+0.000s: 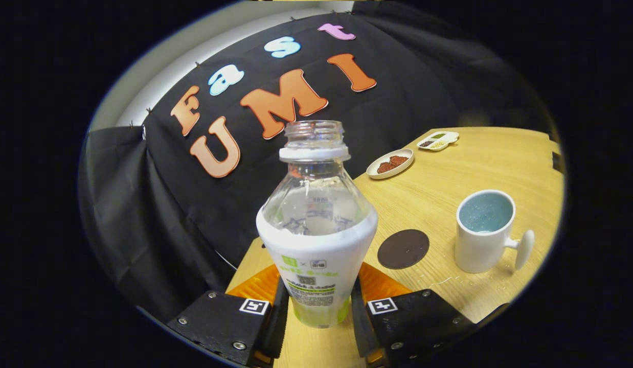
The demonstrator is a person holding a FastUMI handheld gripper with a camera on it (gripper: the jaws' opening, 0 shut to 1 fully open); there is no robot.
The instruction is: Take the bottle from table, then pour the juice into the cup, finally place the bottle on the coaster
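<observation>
The tool (317, 306) is closed on a clear plastic bottle (316, 225) with a white label wrap and no cap; both fingers press against the lower part of the bottle's body, one on each side. The bottle stands upright between the fingers, its open threaded neck and white collar ring at the top. Whether its base touches the light wooden surface (449, 179) cannot be told. Its clear upper part looks mostly empty; a pale green tint shows at the very bottom, between the fingers.

Beyond the right finger, near the bottle, a dark brown round coaster (403, 249) lies flat on the surface with nothing on it. Just beside the coaster, on the side away from the bottle, stands a white ceramic cup (482, 232) with a pale blue inside and a round knob-like handle pointing away from the coaster. A few small drops of liquid glisten on the wood around the cup's foot.

Farther back, toward the surface's far edge by the black cloth wall, sits a small oval cream dish (390, 163) holding reddish-brown pieces, and beyond it a white divided tray (438, 140) with small dark and green portions.
</observation>
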